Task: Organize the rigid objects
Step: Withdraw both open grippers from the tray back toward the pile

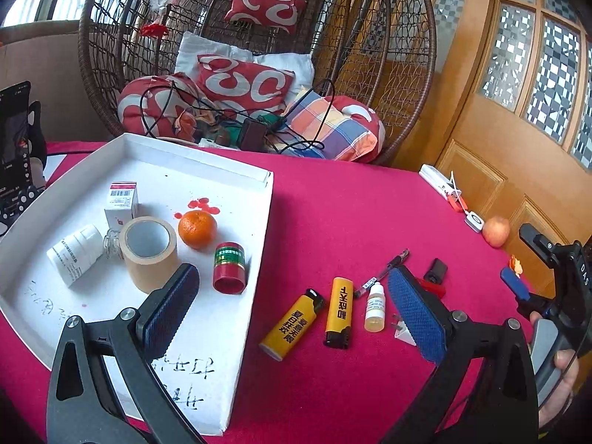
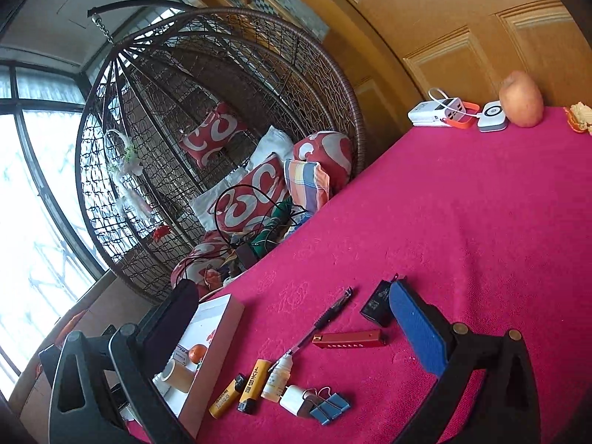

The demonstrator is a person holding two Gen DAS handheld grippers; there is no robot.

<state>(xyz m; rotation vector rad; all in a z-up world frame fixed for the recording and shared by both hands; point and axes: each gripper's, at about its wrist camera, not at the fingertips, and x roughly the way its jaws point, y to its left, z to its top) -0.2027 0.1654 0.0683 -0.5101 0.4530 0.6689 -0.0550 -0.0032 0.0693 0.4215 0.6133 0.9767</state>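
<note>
Both empty: the left hand-held gripper (image 1: 292, 303) is gaping over two yellow plastic lighters (image 1: 338, 312); right hand-held gripper (image 2: 296, 327) too. Best straddling one lighter across its narrow sides, then heading traywards to the white cardboard tray (image 1: 259, 244).

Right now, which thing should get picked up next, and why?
Probably the left tool, open and empty, should drop onto the nearer yellow lighter: it lies loose on the red cloth just outside the white tray, which already holds sorted items.

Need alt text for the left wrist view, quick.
The open left tool hovers over a white tray holding a tape roll, an orange and a red jar. Two yellow lighters and a dropper bottle lie on the red tablecloth.
</note>
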